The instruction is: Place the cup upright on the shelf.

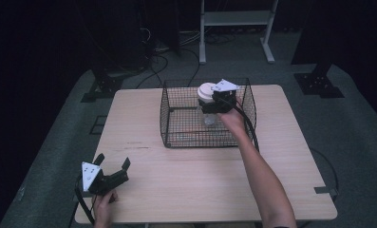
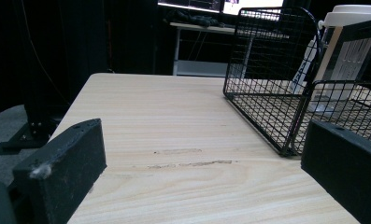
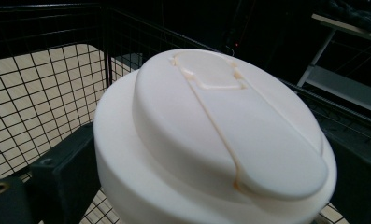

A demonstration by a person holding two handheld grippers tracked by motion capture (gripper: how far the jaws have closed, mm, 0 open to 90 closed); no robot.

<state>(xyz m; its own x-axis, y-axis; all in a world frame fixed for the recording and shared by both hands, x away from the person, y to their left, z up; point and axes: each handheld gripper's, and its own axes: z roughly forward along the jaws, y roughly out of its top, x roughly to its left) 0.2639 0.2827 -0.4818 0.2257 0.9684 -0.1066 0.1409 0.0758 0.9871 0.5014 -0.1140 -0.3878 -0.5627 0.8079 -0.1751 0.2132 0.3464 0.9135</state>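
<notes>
A clear bottle with a wide white cap [image 1: 206, 90] stands upright inside the black wire basket [image 1: 168, 118] at the table's far middle. My right gripper [image 1: 215, 102] is shut on the bottle just under the cap. In the right gripper view the cap [image 3: 216, 135] sits between the two black jaws of the right gripper [image 3: 211, 191]. Whether the bottle's base touches the basket floor I cannot tell. My left gripper [image 1: 113, 160] rests open at the table's near left corner, holding nothing. The left gripper view shows its jaws wide apart, the left gripper [image 2: 202, 177] facing the basket [image 2: 267, 70] and bottle [image 2: 309, 60].
The light wooden table [image 1: 176, 180] has a faint scuff [image 2: 192, 163] on it, between the left gripper and the basket. Behind the table stand a white metal rack [image 1: 236, 19], dark stands and cables on the grey floor.
</notes>
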